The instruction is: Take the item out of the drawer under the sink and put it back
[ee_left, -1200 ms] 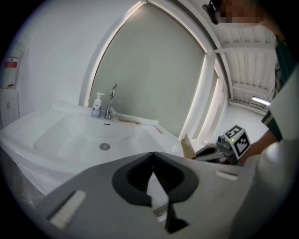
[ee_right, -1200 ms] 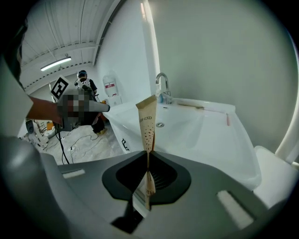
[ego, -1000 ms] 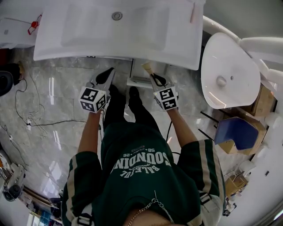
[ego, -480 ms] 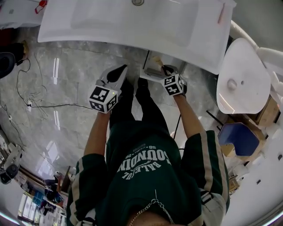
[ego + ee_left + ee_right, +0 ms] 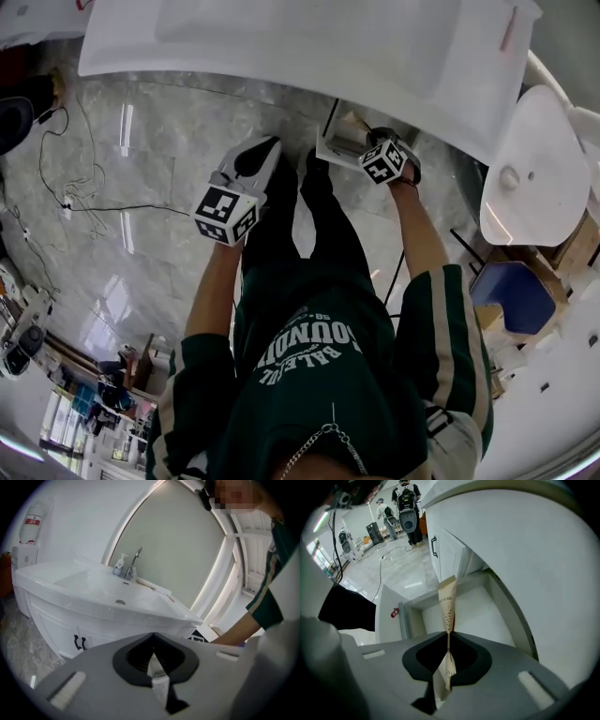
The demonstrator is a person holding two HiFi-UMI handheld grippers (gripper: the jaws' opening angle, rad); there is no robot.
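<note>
From where I stand, the person leans over the white sink [image 5: 281, 56], with both arms reaching beneath its front edge. The drawer [image 5: 487, 616] under it is pulled out and open at about one o'clock from the person's body. Its white inside looks bare as far as I can see.

The right tool [image 5: 449, 634] has its jaws pressed nearly together on a thin beige paper packet [image 5: 448, 606]. They pinch it near the lower end, so the printed upper part stands up toward twelve o'clock over the drawer's mouth. The packet hangs in the air and touches neither the drawer's floor nor its walls.

The left tool [image 5: 153, 637] hovers above the marble floor at roughly eleven o'clock, well apart from the drawer. Its jaws are closed tip to tip with nothing between them.

I take this for the putting-back half of the job (it could equally be the lift-out, as the pose alone won't settle it). If so, the next move is to lower the packet until it lies on the drawer's bottom, then spread the jaws and draw the right tool clear without dragging the paper along. The idle left tool looks well placed to push the drawer shut afterwards.
</note>
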